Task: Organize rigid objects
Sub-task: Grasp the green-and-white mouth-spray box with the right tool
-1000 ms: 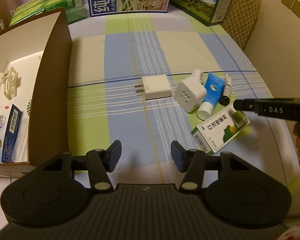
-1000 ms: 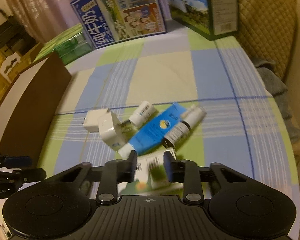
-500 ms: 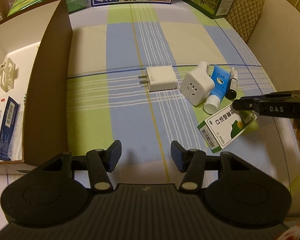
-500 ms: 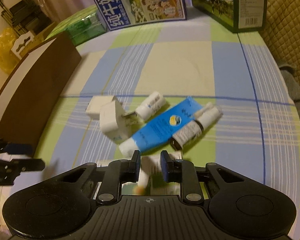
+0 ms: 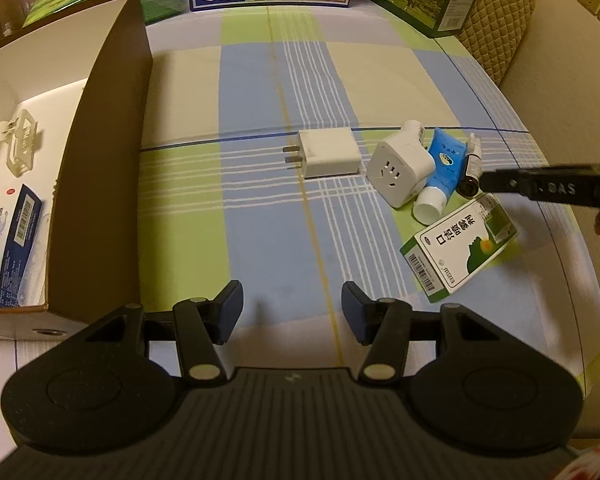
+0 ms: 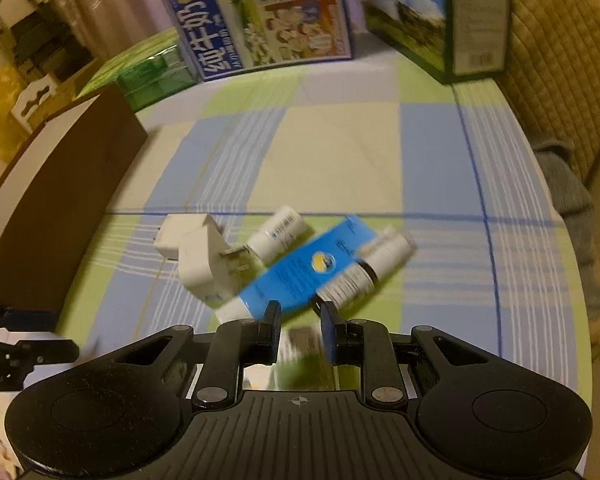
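Green-white medicine box [image 5: 458, 250] is sitting lower right in the left wrist frame, tilted, right gripper [image 6: 299, 322] narrowed around its far end and seemingly gripping, though blur is hiding the contact. Left gripper [image 5: 292, 312] is hovering wide open, holding nothing, bottom centre. Step looks like pick-up; next move likely calls for carrying it to the cardboard box [image 5: 100, 160] at left.

Right tongs [image 6: 300, 330] closed on green medicine box [image 5: 460, 250], lifted it clear of blue tube [image 5: 438, 178].
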